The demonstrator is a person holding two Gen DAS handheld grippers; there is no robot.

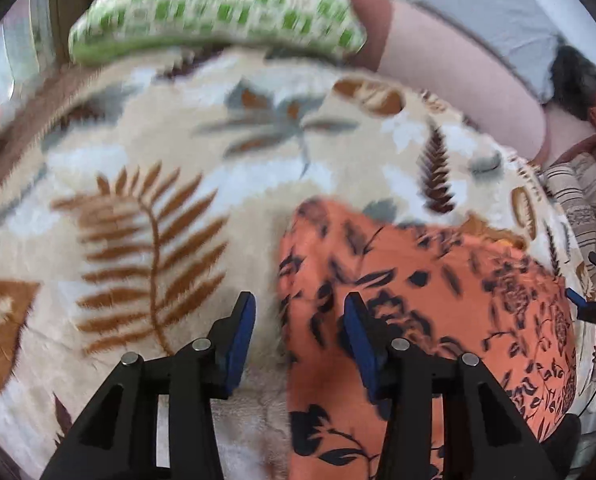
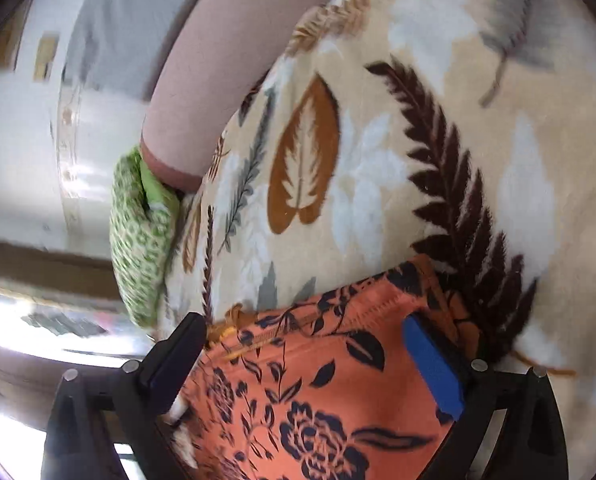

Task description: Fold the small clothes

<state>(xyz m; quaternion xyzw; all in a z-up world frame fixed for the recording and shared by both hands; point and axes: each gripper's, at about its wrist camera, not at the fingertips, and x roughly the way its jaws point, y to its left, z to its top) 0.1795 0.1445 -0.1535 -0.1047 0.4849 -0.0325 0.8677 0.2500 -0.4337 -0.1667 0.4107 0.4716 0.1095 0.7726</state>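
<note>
An orange garment with a dark floral print [image 1: 426, 304] lies on the leaf-patterned blanket [image 1: 146, 208]. My left gripper [image 1: 300, 312] is open, its jaws straddling the garment's left edge, one finger on the blanket and one over the cloth. My right gripper [image 2: 306, 340] is open wide over the garment's stitched hem [image 2: 338, 364], with cloth lying between the jaws. The right gripper's blue pad also shows at the far right of the left wrist view [image 1: 578, 304].
A green-and-white checked cushion [image 1: 218, 4] lies at the blanket's far edge; it also shows in the right wrist view [image 2: 138, 232]. A pink pillow [image 1: 458, 72] and grey cloth [image 1: 494, 12] lie beside it. Striped fabric [image 1: 586, 208] lies at the right.
</note>
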